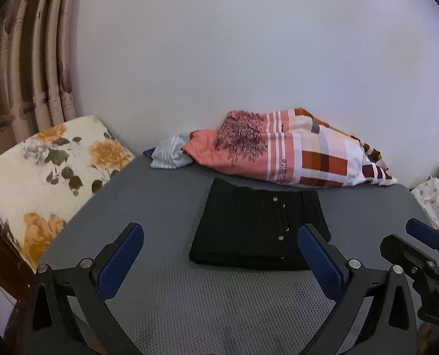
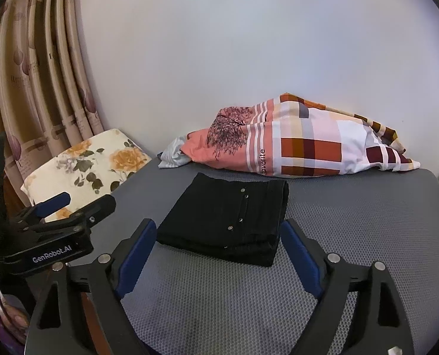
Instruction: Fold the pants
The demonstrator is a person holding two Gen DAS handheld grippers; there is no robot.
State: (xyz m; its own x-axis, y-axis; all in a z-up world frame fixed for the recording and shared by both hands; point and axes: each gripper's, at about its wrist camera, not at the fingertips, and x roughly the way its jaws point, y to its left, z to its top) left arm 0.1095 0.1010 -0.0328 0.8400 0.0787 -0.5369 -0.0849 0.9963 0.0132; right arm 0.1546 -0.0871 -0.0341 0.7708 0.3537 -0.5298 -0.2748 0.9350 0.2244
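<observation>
Black pants (image 1: 259, 226) folded flat, long axis front-to-back, stud row along it

Black gripper (image 1: 220, 238), blue pads (image 1: 121, 261), silver screws.

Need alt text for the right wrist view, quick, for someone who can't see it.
Black pants lie folded in a compact stack on a gray mat, just beyond the open right gripper. A patterned pillow rests behind them against the wall; the left gripper hovers at left.
</observation>
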